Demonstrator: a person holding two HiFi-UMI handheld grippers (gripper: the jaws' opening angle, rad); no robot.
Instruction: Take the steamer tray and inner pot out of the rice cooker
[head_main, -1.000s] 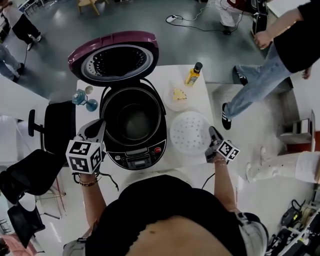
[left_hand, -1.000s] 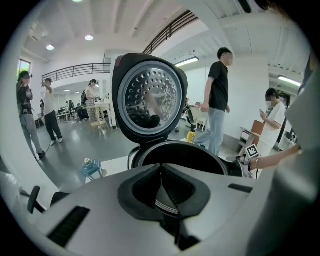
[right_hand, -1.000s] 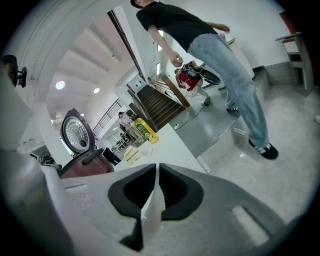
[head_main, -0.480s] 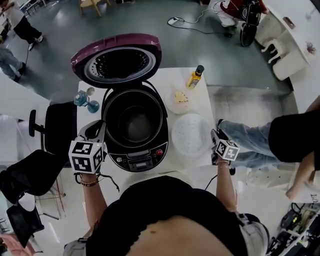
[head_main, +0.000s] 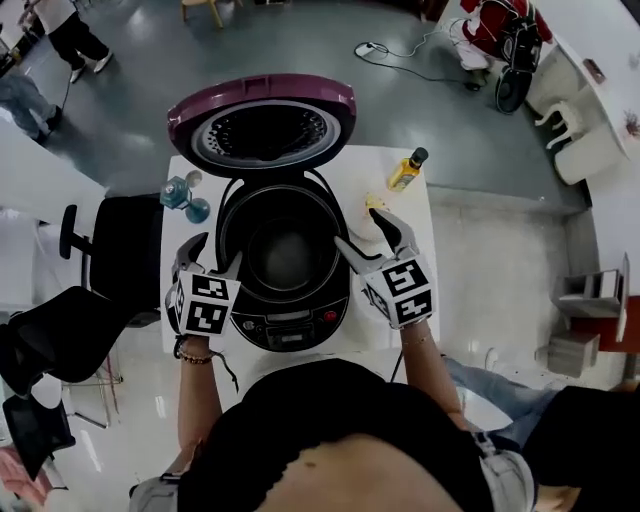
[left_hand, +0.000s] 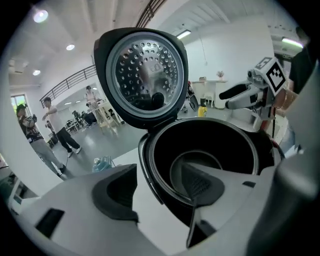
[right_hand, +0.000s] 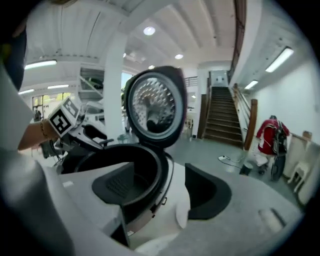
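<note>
Inner pot (head_main: 287, 250) seated in the open rice cooker (head_main: 290, 322), at the middle of the white tabletop (head_main: 418, 235); hinged lid (head_main: 262, 125) raised behind it. No steamer tray shows inside the cooker, so that removal is judged done and the pot is the step in hand. The tray itself cannot be made out, since the right claw covers the tabletop just beside the cooker.

Left claw (head_main: 212, 255) and right claw (head_main: 360, 232) flank the cooker, one at each side of its rim. Both have just been opening and stand apart. In each gripper view one pad lies over the pot's dark interior and the other outside the cooker wall. The rim stands between them, and neither pad presses on it.

Next move, as judged: lower both claws astride the pot's rim on opposite sides, close them together, and lift straight up, keeping the pot level.

Count: one rice cooker, one lid, one inner pot, two claws, one yellow bottle (head_main: 407, 170) at the tabletop's far right; bluish glassware (head_main: 187, 197) at its far left, number unclear.
</note>
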